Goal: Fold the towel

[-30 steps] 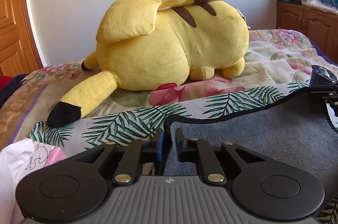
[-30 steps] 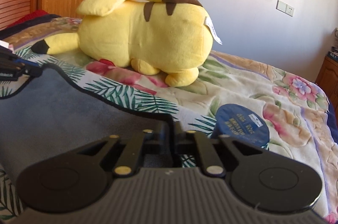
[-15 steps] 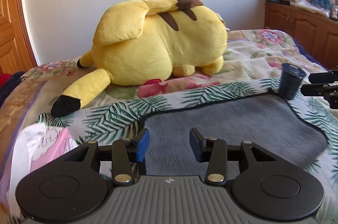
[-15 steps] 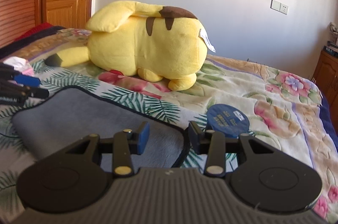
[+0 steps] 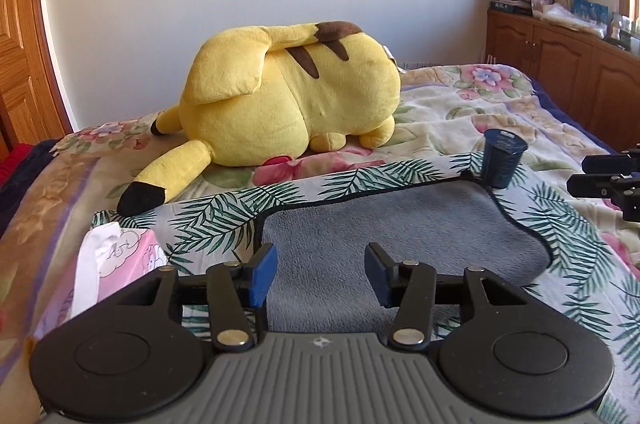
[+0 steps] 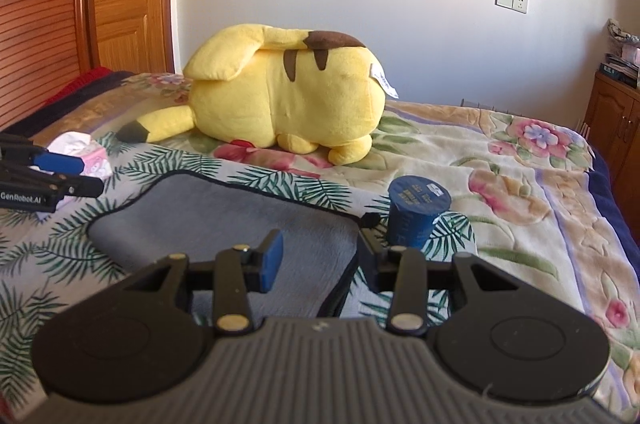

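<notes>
A grey towel (image 5: pixel 400 244) with a black edge lies folded over on a palm-leaf cloth on the bed; it also shows in the right wrist view (image 6: pixel 224 220). My left gripper (image 5: pixel 320 274) is open and empty, held just above the towel's near left part. My right gripper (image 6: pixel 320 260) is open and empty over the towel's right edge. Each gripper shows in the other's view, the right one at the right edge (image 5: pixel 608 179), the left one at the left edge (image 6: pixel 44 179).
A big yellow plush toy (image 5: pixel 292 103) lies behind the towel. A dark blue cup (image 5: pixel 502 159) stands at the towel's far right corner, also in the right wrist view (image 6: pixel 416 216). A pink-and-white tissue pack (image 5: pixel 116 260) lies left. Wooden cabinets (image 5: pixel 560 63) stand right.
Both grippers let go of the towel, opened wide and pulled back. The folded towel now lies flat on the bed.
</notes>
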Motion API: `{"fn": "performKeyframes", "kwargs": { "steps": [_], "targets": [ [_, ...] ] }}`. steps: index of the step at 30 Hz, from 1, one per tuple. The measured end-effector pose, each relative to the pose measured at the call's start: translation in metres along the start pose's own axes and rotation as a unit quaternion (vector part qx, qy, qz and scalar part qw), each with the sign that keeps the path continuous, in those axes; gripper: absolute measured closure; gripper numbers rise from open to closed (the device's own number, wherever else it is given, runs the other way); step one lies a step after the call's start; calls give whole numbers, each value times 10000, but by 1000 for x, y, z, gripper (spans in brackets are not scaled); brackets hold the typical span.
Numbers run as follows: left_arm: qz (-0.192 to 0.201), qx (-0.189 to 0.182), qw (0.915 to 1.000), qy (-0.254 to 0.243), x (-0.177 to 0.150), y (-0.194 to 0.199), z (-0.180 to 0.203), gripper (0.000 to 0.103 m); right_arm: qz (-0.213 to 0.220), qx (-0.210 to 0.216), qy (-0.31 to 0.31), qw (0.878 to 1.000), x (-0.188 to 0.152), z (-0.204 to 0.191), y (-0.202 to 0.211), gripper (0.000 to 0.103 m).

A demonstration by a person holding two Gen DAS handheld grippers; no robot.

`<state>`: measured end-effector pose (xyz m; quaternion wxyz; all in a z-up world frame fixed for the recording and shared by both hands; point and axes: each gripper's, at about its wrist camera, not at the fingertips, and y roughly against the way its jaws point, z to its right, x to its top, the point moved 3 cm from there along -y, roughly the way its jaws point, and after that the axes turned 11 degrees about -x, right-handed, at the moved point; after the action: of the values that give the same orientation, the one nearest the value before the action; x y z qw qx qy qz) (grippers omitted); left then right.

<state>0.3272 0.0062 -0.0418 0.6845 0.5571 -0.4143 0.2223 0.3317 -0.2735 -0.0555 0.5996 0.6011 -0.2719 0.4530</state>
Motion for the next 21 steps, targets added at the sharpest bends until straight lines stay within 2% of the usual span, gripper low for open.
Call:
{"fn": "performKeyframes", "kwargs": {
  "steps": [9, 21],
  "targets": [
    [16, -62, 10000, 13, -4, 38, 17, 61, 65, -19, -132, 9999, 3, 3, 41, 61],
    [-1, -155, 9998, -91, -14, 93, 42, 53, 75, -26, -263, 9996, -1, -3, 90, 57]
  ]
}}
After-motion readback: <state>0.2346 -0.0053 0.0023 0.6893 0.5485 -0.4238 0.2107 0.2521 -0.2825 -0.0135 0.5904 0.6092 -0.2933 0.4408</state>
